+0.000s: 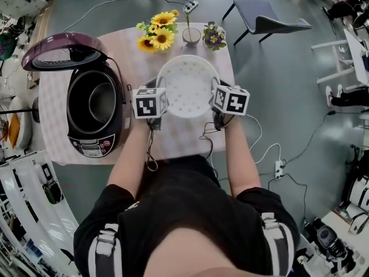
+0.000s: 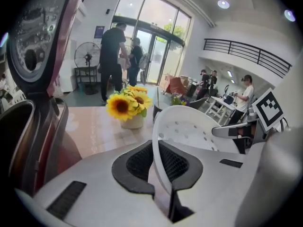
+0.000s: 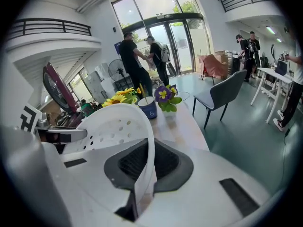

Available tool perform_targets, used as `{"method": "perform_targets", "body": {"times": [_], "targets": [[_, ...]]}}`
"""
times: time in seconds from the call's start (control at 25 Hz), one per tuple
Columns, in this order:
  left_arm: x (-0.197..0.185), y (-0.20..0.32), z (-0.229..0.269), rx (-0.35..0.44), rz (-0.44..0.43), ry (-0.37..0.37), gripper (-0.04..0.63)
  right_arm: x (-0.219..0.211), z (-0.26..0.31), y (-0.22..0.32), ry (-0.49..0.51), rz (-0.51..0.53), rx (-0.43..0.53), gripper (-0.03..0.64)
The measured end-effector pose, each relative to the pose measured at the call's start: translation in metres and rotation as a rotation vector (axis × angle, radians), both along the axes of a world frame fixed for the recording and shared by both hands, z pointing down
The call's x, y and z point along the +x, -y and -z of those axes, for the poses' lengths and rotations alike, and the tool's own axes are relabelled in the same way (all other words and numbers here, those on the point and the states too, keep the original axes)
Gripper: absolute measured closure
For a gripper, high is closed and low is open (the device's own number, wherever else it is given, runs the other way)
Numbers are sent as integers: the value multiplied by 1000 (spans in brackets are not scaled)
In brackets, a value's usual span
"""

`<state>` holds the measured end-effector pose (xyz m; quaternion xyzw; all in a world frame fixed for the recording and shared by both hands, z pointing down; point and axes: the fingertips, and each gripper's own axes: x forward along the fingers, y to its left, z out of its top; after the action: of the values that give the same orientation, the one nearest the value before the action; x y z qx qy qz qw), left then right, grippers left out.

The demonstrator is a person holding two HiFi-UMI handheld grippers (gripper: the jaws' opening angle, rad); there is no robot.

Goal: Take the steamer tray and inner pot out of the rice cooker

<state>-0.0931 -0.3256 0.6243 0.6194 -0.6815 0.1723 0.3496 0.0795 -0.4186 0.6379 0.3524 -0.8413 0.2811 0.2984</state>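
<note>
The white perforated steamer tray (image 1: 187, 85) hangs over the tablecloth to the right of the rice cooker (image 1: 93, 111), held by both grippers. My left gripper (image 1: 159, 100) is shut on the tray's left rim (image 2: 158, 160). My right gripper (image 1: 215, 100) is shut on its right rim (image 3: 144, 169). The cooker's maroon lid (image 1: 60, 51) stands open, and the dark inner pot (image 1: 95, 101) sits inside the body. In the left gripper view the cooker (image 2: 28, 141) fills the left edge, with the tray's holed floor (image 2: 199, 129) ahead.
A vase of sunflowers (image 1: 158, 33), a small cup (image 1: 191, 35) and a pot of purple flowers (image 1: 214, 37) stand at the table's far edge. A chair (image 1: 262, 17) is beyond the table. Cables (image 1: 271, 160) trail on the floor at right.
</note>
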Motion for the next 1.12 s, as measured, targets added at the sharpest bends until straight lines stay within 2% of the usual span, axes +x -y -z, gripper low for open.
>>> {"method": "perform_targets", "body": {"times": [0.44,0.96,1.12], "targets": [[-21,10,-75,-66,23,4,568,-23,-69,15,-49,34,-42,597],[-31,22,-114,-82,18,8,568,-28,-106,23,-58,6,-77,595],[-36,22,-123,-110,19,22,568,-33,-112,22,-65,17,-92,595]]}}
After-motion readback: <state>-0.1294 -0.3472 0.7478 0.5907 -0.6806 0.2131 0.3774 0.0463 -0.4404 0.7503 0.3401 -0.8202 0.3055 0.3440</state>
